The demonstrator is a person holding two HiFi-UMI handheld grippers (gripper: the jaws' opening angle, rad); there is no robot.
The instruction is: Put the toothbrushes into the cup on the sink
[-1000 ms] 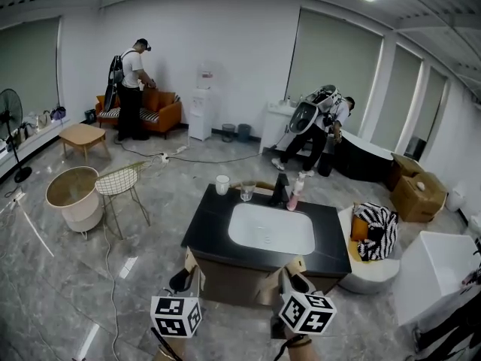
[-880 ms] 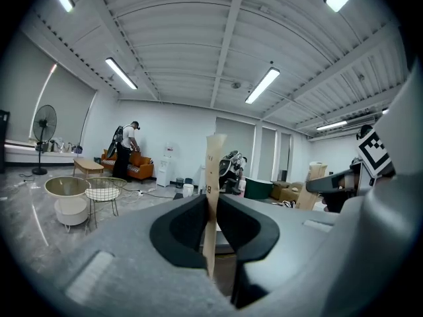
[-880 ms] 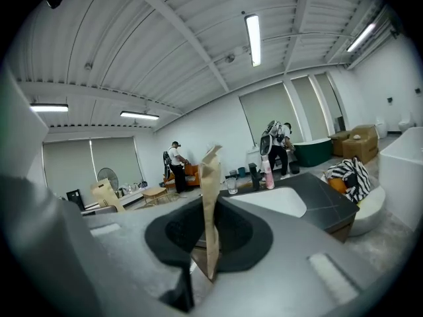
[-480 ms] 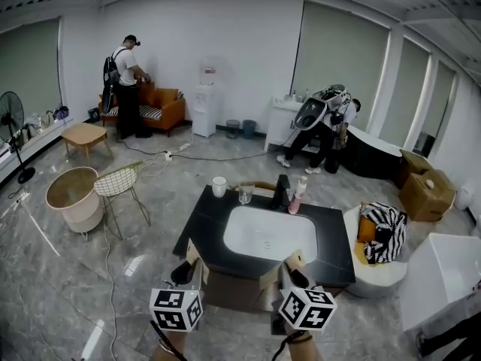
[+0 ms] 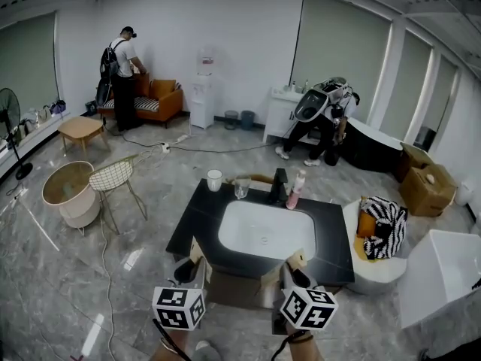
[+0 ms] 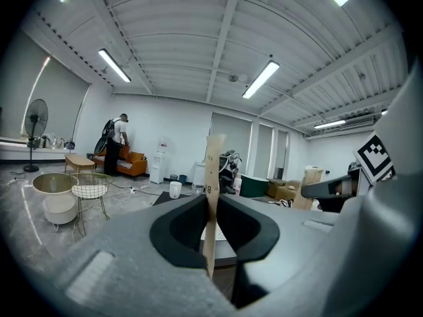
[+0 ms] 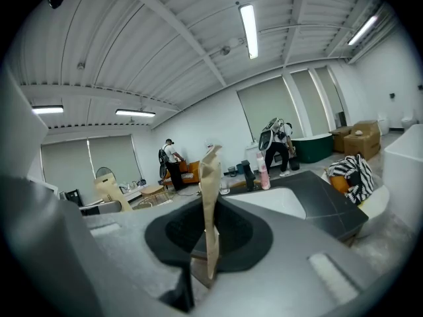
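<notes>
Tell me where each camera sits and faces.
Head view: on the person's head, angled down at the sink; left gripper and right gripper show at bottom.
Left gripper view: rides the left gripper, jaws shut on a tan packet, facing the white cup.
Right gripper view: rides the right gripper, jaws shut on a second tan packet, facing the pink bottle.
Head and right gripper views share the sink.
</notes>
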